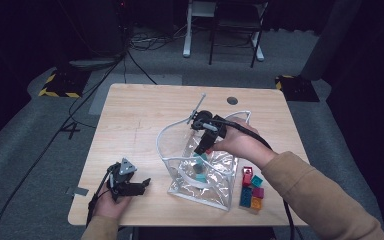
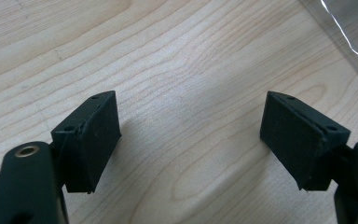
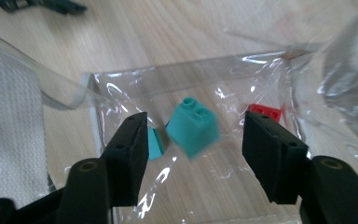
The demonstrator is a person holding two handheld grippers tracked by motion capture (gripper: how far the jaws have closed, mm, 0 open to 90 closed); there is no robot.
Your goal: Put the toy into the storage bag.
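A clear plastic bag (image 1: 172, 145) with white trim stands open on the wooden table (image 1: 130, 115). My right gripper (image 1: 202, 149) points down into its mouth. In the right gripper view its jaws stand apart around a blurred teal brick (image 3: 193, 127), and neither pad touches that brick. A second teal brick (image 3: 155, 143) and a red brick (image 3: 265, 111) lie on the bag's bottom (image 3: 214, 191). My left gripper (image 1: 142, 184) rests low at the table's front left, open, with bare wood between its pads (image 2: 93, 135).
A small cluster of coloured bricks (image 1: 251, 189) sits on the table right of the bag, near the front edge. A round hole (image 1: 232, 100) marks the table's far side. Chair legs and cables lie on the floor beyond.
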